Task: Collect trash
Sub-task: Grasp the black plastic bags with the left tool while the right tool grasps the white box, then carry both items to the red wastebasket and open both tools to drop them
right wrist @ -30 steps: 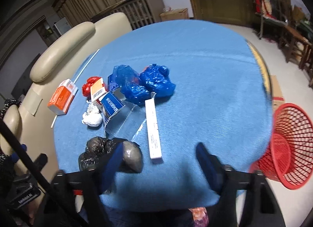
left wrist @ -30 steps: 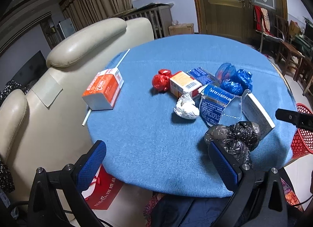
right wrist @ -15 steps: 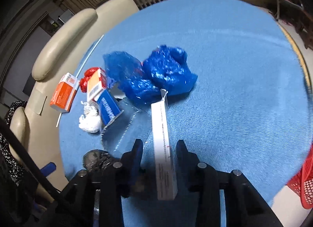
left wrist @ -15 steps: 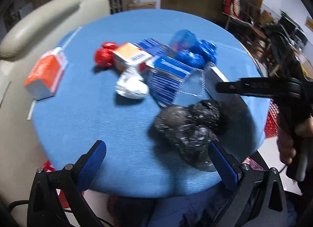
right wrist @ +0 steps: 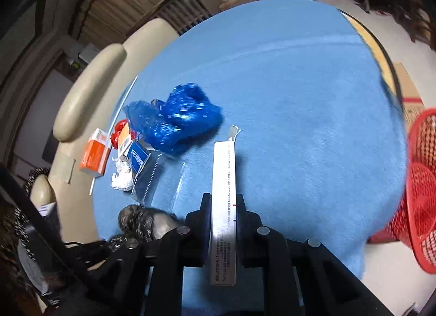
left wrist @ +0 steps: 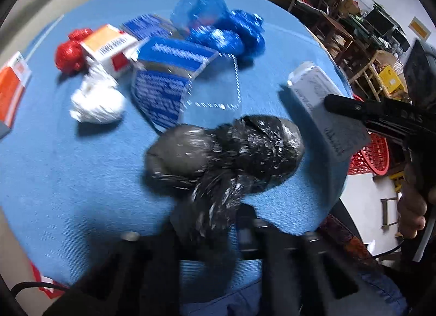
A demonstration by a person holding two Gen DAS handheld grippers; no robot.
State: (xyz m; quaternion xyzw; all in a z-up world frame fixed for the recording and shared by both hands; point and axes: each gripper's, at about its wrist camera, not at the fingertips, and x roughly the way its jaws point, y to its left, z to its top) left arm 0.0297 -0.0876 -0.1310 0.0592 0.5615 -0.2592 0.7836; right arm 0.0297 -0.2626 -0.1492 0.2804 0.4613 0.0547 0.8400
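I had both grippers over the round table with the blue cloth (right wrist: 299, 84). My left gripper (left wrist: 209, 223) was closing its jaws on the crumpled black plastic bag (left wrist: 226, 152), and the near end of the bag sat pinched between them. The bag lay on the blue cloth close to the table's near edge. My right gripper (right wrist: 224, 223) had its jaws pressed tight on the long thin white box (right wrist: 224, 207). The box stuck out past the jaws, over the cloth.

Farther in on the table lay the rest of the trash in a heap. There were the scrunched blue plastic bags (right wrist: 177, 117), a blue and clear plastic packet (left wrist: 174, 81), a white ball of paper (left wrist: 95, 100), a red shiny wrapper (left wrist: 69, 53) and a small white and orange box (left wrist: 109, 47). An orange and white carton (right wrist: 94, 156) lay near the table's far left edge. A red plastic basket (right wrist: 419, 187) stood on the floor just past the table's right side.
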